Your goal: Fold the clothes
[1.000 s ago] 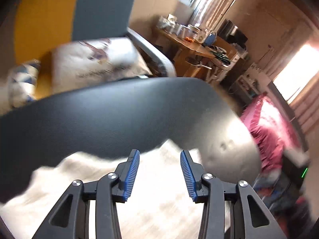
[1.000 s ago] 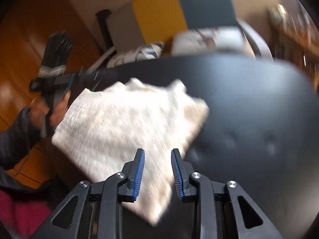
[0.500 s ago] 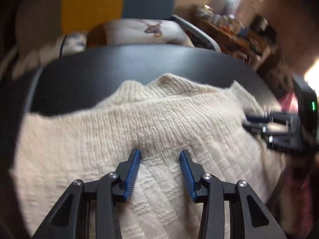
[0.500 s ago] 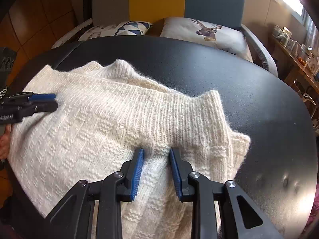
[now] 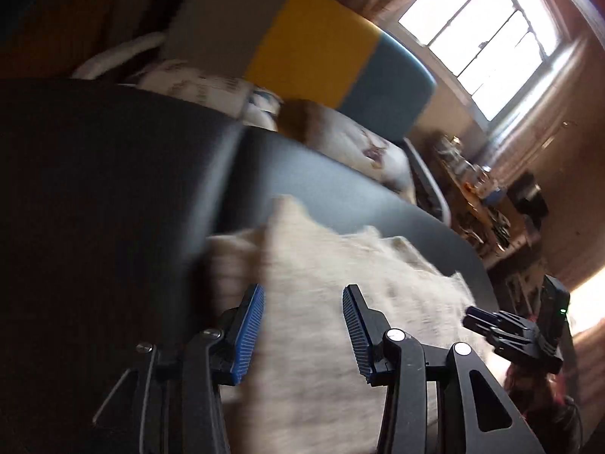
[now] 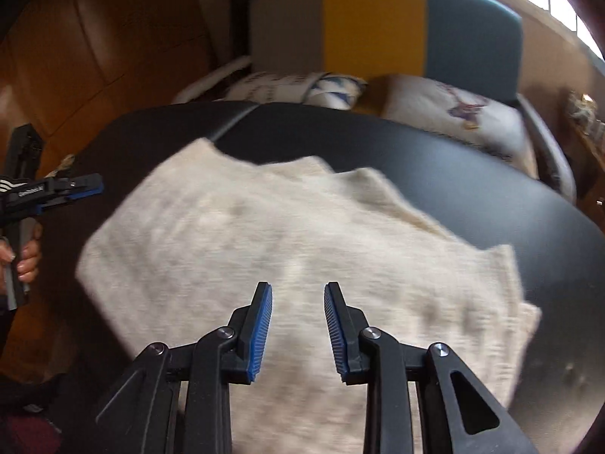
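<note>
While the cream knit sweater (image 6: pixel 287 249) is lying spread across the black table (image 6: pixel 472 189), no clean fold is showing yet: its far edge is bunching into uneven peaks and the outline is looking irregular, though blur is hiding any layering. Judging from that, the task is sitting early, with most folds still to do. The right gripper (image 6: pixel 297 325) is hovering over the near middle of the sweater, jaws parted and opening slightly, nothing pinched between them. The left gripper (image 5: pixel 302 335) is hanging over the sweater's left edge, jaws apart, empty. Behind the table, a yellow-and-blue sofa (image 6: pixel 416 30) with cushions (image 6: pixel 453 113) is sitting.
</note>
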Demonstrator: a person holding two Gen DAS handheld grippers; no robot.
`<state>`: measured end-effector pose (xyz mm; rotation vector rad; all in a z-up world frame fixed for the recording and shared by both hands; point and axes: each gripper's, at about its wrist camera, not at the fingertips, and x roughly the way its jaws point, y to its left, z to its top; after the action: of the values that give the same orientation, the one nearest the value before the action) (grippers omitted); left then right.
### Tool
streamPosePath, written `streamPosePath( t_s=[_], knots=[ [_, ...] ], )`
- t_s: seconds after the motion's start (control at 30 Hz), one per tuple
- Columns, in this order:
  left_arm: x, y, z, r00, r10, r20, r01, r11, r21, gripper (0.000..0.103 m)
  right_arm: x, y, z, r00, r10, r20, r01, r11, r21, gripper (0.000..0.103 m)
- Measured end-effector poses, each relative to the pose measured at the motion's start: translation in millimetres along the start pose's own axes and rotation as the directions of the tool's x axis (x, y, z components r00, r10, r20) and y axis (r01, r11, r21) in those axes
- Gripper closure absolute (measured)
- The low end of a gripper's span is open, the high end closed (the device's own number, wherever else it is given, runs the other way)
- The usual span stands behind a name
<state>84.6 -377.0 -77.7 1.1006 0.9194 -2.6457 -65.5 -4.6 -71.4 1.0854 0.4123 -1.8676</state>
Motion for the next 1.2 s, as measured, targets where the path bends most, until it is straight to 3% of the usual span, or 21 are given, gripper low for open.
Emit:
streamPosePath(
  t_s=[0.1,0.23,0.33,0.43,0.53,0.6,0.73,0.77,0.9,1.07,1.2],
  knots=[
    [-19.8,26.3,-16.6,1.000,-0.016,-0.013,0.016,1.000,-0.010,0.058,17.9,24.1,-5.6,1.000,0.018,-0.019,-0.018,1.000,-0.009,0.075],
    [-19.1,10.5,-51.6,0.996,-0.041,-0.075,0.047,0.996,0.081,0.057,31.1,25.9,-16.6,0.999,0.016,-0.039,-0.014,0.999,0.045,0.074],
    [13.5,6.2,-77.0,0.979,0.089,-0.182,-0.070,0.991,0.112,0.058,37.8,11.8,-24.7,0.998,0.059,-0.022,-0.056,0.991,0.121,0.074],
    [17.7,13.8,-91.7,0.982,0.080,-0.171,-0.071,0.996,0.062,0.059,39.1,-2.8,-26.4,0.994,0.108,0.007,-0.107,0.975,0.196,0.075],
    [8.5,14.6,-92.4,0.986,0.047,-0.163,-0.043,0.999,0.029,0.065,32.2,-4.2,-22.2,0.993,0.115,0.020,-0.117,0.969,0.220,0.074],
    [0.0,8.0,-89.9,0.990,0.053,-0.134,-0.045,0.997,0.060,0.065,19.2,-3.5,-20.7,0.993,0.108,0.049,-0.116,0.969,0.217,0.074],
    [-5.7,4.1,-71.9,0.996,0.024,-0.083,-0.021,0.999,0.045,0.052,-8.3,-9.3,-25.7,0.994,0.063,0.085,-0.080,0.971,0.225,0.074],
    [-1.9,3.4,-67.5,0.996,0.018,-0.090,-0.013,0.999,0.050,0.047,-13.0,-12.6,-27.5,0.995,0.040,0.087,-0.059,0.972,0.226,0.074],
    [20.1,5.5,-51.4,0.991,-0.003,-0.134,0.007,1.000,0.028,0.044,-21.8,-40.9,-36.8,0.992,-0.107,0.060,0.087,0.959,0.271,0.074],
    [44.5,2.2,-31.4,0.985,-0.014,-0.175,0.019,0.999,0.026,0.040,-26.9,-66.9,-45.9,0.981,-0.191,0.029,0.174,0.937,0.302,0.074],
    [60.2,2.6,-17.9,0.980,-0.050,-0.194,0.051,0.999,0.000,0.035,-28.1,-89.7,-52.3,0.983,-0.184,0.009,0.170,0.928,0.332,0.074]
  ],
)
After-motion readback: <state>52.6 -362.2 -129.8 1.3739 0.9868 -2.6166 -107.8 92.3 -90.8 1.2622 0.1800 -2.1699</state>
